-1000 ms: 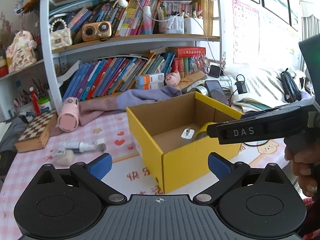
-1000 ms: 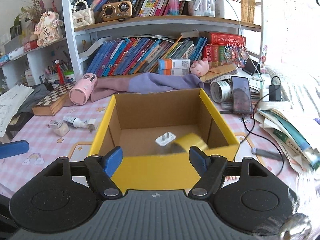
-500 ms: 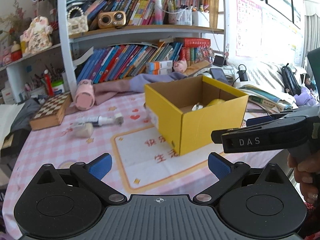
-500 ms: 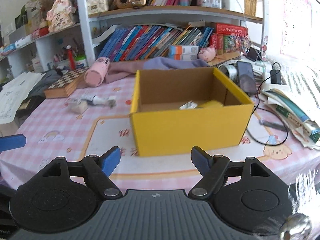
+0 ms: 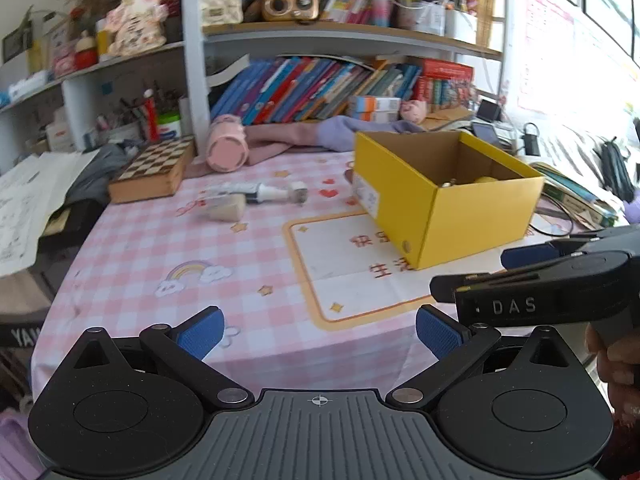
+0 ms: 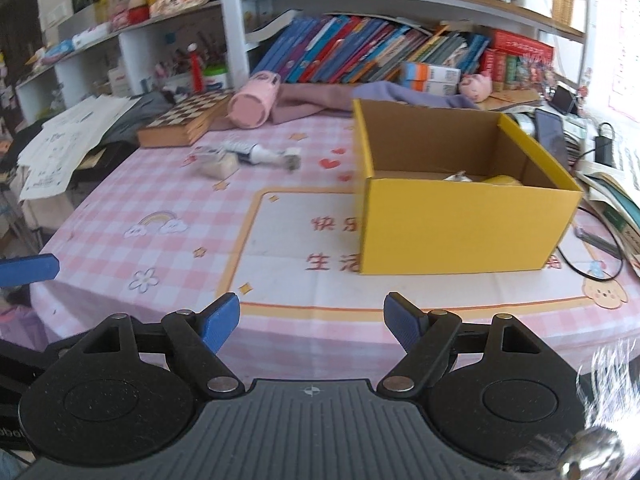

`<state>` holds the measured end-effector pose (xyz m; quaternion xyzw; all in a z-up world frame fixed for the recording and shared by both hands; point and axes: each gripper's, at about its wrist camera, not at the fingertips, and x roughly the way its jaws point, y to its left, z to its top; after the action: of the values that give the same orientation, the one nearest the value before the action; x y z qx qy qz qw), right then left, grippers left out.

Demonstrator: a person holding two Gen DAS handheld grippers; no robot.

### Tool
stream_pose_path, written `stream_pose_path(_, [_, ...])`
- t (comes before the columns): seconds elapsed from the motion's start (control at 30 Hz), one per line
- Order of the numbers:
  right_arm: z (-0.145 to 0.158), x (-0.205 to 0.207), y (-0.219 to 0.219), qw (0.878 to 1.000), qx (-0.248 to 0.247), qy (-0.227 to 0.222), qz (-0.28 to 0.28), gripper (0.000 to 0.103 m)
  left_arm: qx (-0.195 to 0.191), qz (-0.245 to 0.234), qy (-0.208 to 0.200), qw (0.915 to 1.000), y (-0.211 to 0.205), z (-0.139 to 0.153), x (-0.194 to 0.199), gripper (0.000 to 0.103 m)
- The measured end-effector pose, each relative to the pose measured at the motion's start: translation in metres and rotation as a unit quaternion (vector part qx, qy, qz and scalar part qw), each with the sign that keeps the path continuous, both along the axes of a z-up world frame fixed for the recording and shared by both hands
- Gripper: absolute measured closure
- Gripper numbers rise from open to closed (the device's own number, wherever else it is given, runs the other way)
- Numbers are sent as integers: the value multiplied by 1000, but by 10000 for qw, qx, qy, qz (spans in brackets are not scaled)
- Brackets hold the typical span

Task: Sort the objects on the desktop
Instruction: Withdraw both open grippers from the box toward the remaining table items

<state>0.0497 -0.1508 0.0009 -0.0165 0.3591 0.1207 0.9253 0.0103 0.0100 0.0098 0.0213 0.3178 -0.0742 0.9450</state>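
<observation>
Both grippers have pulled back from the open yellow cardboard box (image 6: 460,216), which now sits further off on the pink checked surface (image 6: 168,208), a white plug and a yellow item inside. Next target, I judge: the white tube (image 6: 260,154) and beige lump (image 6: 218,166), well beyond the left gripper (image 5: 318,330), wide and empty. The right gripper (image 6: 312,322), just opening, holds nothing.

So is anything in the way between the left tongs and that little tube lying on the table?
Nothing visible. Only bare pink tablecloth lies between the open, empty left tongs and the tube; the yellow box sits off to the right.
</observation>
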Motion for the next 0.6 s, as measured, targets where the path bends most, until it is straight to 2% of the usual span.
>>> stream_pose_path(0.3, [0, 2, 25, 9991, -104, 71, 409, 25, -98, 438, 86, 9990, 23, -2, -6, 0])
stream_pose_path(0.6, [-2, 13, 38, 9979, -86, 80, 634, 25, -89, 664, 110, 9977, 34, -3, -2, 0])
